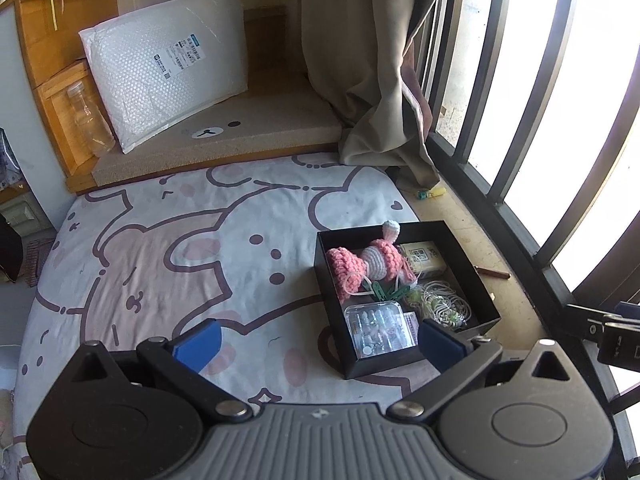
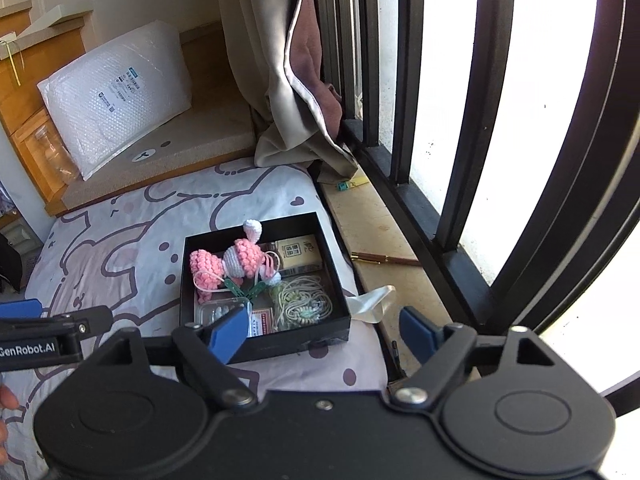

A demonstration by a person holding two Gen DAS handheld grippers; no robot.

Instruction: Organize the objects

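Right now both grippers hang with their blue pads spread wide and nothing between them. Low in the left wrist view, the left gripper (image 1: 318,342) hovers over the cartoon-print bedsheet (image 1: 160,248), its right pad overlapping the near edge of the black box (image 1: 472,256), which sits right of centre in the frame. Inside that box lie a pink-and-white crocheted toy (image 1: 366,262) toward the back, a tan carton with a QR code (image 1: 422,258) beside it, green clothespins (image 1: 386,292) in the middle, a coil of cream cord (image 1: 442,304) at the right, and a clear plastic case (image 1: 380,330) at the front. In the right wrist view, the right gripper (image 2: 324,334) sits at lower centre, a crumpled white wrapper (image 2: 374,300) just past it beside the box, and a brown pen (image 2: 384,258) on the sill (image 2: 360,216) at centre right.
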